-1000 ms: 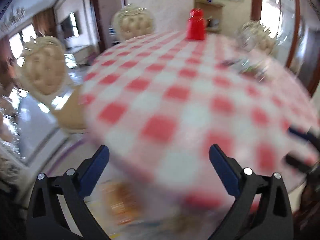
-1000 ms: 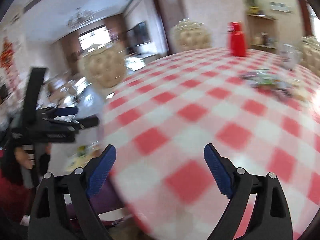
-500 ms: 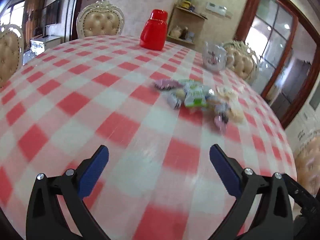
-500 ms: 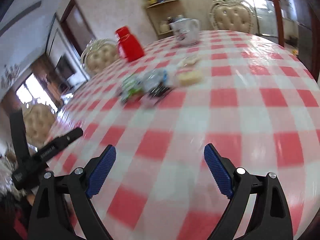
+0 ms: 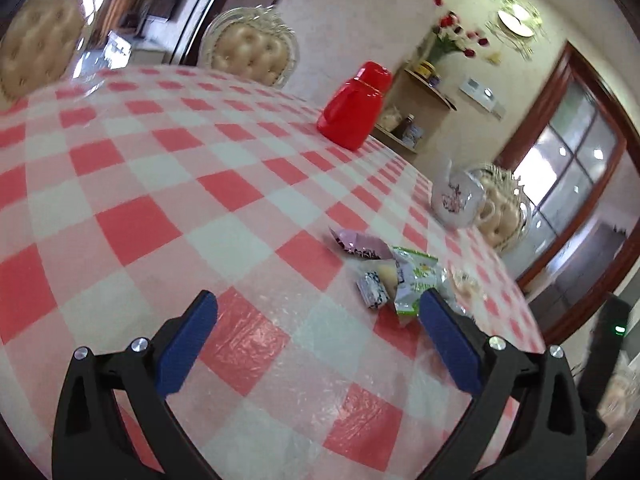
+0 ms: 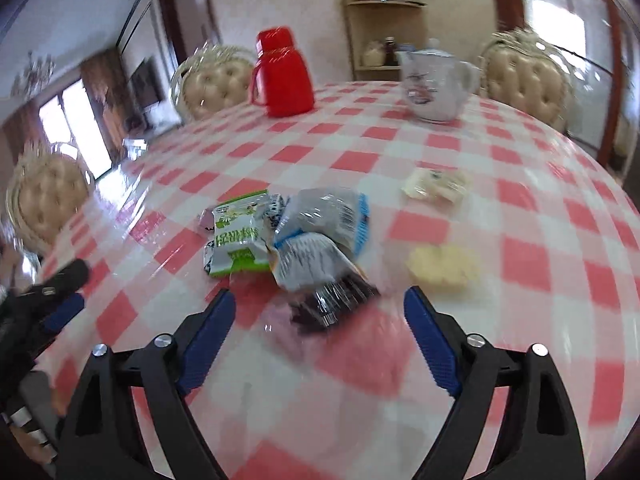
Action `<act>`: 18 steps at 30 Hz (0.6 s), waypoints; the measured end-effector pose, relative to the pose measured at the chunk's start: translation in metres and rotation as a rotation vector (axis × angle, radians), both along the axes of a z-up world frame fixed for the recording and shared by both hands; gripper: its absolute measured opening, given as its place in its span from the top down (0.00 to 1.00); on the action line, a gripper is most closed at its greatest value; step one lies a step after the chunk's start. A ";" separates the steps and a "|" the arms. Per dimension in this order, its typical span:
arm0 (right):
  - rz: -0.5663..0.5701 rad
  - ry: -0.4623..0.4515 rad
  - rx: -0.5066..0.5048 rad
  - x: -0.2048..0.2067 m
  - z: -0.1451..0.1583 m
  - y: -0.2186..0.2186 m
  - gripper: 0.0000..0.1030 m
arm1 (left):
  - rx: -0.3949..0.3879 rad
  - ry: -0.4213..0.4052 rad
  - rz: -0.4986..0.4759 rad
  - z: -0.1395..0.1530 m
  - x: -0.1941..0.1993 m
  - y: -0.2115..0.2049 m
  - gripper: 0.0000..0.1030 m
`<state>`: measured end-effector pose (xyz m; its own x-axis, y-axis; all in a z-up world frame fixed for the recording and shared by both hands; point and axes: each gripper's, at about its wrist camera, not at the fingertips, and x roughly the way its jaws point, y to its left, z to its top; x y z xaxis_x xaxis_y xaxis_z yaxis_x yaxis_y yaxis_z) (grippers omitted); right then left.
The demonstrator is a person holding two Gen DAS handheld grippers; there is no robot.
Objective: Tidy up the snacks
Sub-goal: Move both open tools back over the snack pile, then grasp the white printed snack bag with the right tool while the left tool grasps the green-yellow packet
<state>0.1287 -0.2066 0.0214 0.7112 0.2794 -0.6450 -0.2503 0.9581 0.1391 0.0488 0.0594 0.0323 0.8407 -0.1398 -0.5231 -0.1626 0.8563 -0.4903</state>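
A heap of wrapped snacks lies on the red-and-white checked table (image 6: 520, 264). It holds a green packet (image 6: 236, 236), a grey-blue packet (image 6: 320, 236) and a dark packet (image 6: 332, 304). Two pale yellow snacks (image 6: 444, 268) (image 6: 436, 186) lie apart to the right. My right gripper (image 6: 316, 316) is open and empty, just in front of the heap. In the left wrist view the green packet (image 5: 416, 280), a pink packet (image 5: 360, 246) and a small black-and-white packet (image 5: 373, 293) lie ahead to the right. My left gripper (image 5: 318, 326) is open and empty above the table.
A red jug (image 6: 282, 74) and a white teapot (image 6: 434, 82) stand at the far side of the table. Padded chairs (image 6: 524, 74) ring the table. The left gripper (image 6: 52, 300) shows at the left edge of the right wrist view.
Both grippers have swung from the table's edge over the table and closer to the snack heap. Both stay open.
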 end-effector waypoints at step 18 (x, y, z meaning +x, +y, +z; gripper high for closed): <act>0.075 -0.042 0.127 -0.057 0.011 -0.012 0.63 | 0.052 0.012 -0.046 0.001 0.000 -0.014 0.02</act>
<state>0.0718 -0.2186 0.0321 0.7107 0.4106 -0.5712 -0.3290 0.9117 0.2460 0.0491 0.0453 0.0334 0.8275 -0.1506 -0.5409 -0.1282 0.8872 -0.4433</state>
